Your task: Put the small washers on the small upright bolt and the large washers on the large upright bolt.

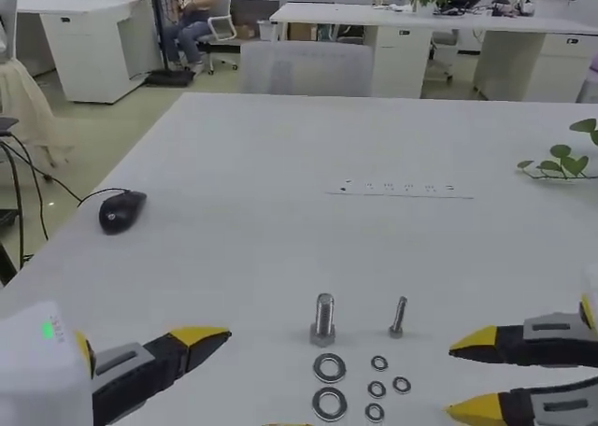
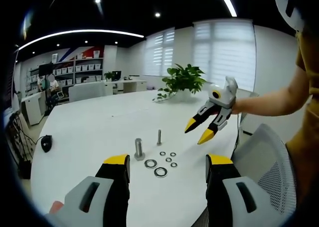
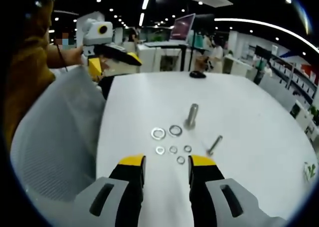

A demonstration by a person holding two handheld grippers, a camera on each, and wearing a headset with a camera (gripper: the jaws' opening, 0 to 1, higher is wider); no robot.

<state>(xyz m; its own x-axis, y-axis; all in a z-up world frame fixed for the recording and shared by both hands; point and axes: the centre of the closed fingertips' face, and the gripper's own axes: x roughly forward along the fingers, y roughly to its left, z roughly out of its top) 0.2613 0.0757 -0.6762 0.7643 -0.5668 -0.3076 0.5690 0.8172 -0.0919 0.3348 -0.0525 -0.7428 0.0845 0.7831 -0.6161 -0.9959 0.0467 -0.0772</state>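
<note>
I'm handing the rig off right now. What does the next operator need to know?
Left gripper: open, empty, left of the parts.
Right gripper: open, empty, right of them.
Large bolt and small bolt stand bare on the white table.
Two large washers and four small washers lie flat on the near side of the bolts.
Done: nothing threaded.
Left: all six washers.

The worktop [image 1: 280, 211] is plain white, the bolts [image 1: 323, 319] and washers [image 1: 329, 368] silver, the left gripper [image 2: 168, 161] and right gripper [image 1: 451, 380] black and grey with yellow tips, the mouse [image 1: 121, 208] black.
</note>
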